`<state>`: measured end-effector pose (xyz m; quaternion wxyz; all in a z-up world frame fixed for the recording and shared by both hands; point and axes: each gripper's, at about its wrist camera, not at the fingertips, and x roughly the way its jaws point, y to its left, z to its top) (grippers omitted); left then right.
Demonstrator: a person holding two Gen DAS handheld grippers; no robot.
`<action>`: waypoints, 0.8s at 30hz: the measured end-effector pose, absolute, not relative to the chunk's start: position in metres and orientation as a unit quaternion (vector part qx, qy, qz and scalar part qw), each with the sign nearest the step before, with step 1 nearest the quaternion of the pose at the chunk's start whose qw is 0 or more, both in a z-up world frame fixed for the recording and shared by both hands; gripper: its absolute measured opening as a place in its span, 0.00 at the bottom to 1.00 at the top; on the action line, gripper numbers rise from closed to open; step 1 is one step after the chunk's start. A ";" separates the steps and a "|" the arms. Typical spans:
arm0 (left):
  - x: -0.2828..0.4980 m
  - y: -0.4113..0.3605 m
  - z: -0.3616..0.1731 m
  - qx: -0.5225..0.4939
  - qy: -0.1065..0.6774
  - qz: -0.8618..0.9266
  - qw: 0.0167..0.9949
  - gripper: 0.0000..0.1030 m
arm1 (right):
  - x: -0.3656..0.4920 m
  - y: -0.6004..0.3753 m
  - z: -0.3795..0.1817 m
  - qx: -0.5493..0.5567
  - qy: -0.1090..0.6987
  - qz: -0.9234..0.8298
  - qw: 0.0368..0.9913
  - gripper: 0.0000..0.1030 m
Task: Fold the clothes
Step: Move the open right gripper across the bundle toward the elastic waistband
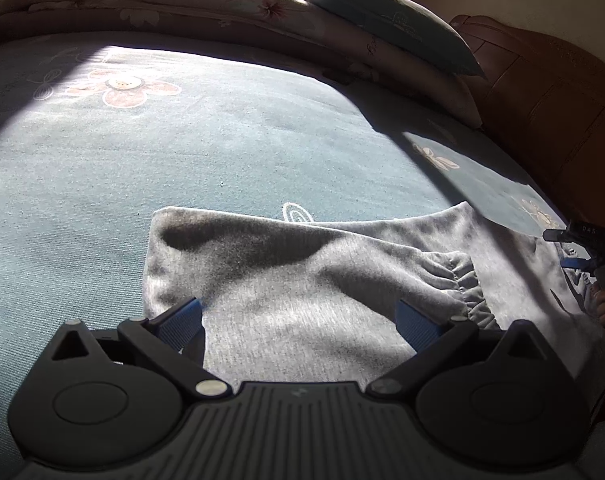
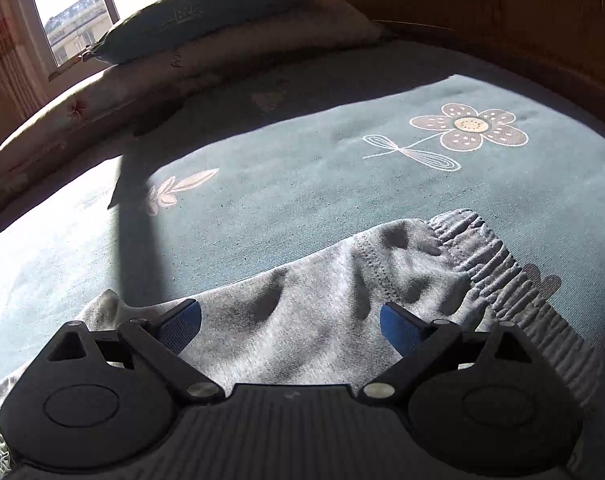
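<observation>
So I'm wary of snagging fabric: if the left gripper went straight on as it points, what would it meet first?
Most likely the grey garment: the open left gripper has that cloth spread right between and ahead of its fingers. How high it sits above the cloth is unclear.

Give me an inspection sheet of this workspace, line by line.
Surface: teal bedspread with flower prints, part sunlit, part shadowed.
Job's things: grey trousers lying on it, creased; gathered elastic band at one end.
Clutter: nothing seen.
Grippers: left tongs open over the trousers; right tongs open over the trousers.
Cables: nothing seen.
Surroundings: teal pillow on rolled floral quilt, wooden headboard, window.
</observation>
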<state>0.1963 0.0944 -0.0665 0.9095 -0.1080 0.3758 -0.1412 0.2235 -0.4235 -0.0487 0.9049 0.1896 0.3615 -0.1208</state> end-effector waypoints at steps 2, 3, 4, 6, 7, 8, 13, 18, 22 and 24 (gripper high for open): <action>0.196 0.097 -0.067 -0.111 0.376 -0.144 0.909 0.99 | 0.237 -0.427 -0.054 0.188 0.367 -0.116 0.903 0.95; 0.197 0.098 -0.067 -0.114 0.376 -0.145 0.908 0.99 | 0.244 -0.428 -0.056 0.188 0.370 -0.113 0.903 0.95; 0.197 0.099 -0.067 -0.117 0.377 -0.145 0.907 0.99 | 0.251 -0.430 -0.059 0.187 0.373 -0.110 0.902 0.95; 0.198 0.099 -0.067 -0.121 0.377 -0.144 0.907 0.99 | 0.254 -0.431 -0.057 0.199 0.365 -0.119 0.902 0.95; 0.198 0.099 -0.067 -0.120 0.377 -0.143 0.907 0.99 | 0.253 -0.428 -0.053 0.202 0.360 -0.128 0.902 0.95; 0.198 0.098 -0.067 -0.120 0.377 -0.142 0.907 0.99 | 0.253 -0.423 -0.048 0.202 0.354 -0.129 0.904 0.95; 0.197 0.095 -0.068 -0.109 0.377 -0.140 0.909 0.99 | 0.262 -0.383 -0.033 0.187 0.356 -0.049 0.914 0.96; 0.197 0.097 -0.067 -0.114 0.377 -0.142 0.908 0.99 | 0.277 -0.354 -0.040 0.136 0.390 -0.035 0.910 0.97; 0.196 0.097 -0.065 -0.117 0.377 -0.142 0.908 0.99 | 0.272 -0.341 -0.033 0.113 0.387 -0.056 0.914 0.97; 0.195 0.097 -0.064 -0.117 0.375 -0.142 0.909 0.99 | 0.269 -0.335 -0.030 0.101 0.385 -0.067 0.915 0.97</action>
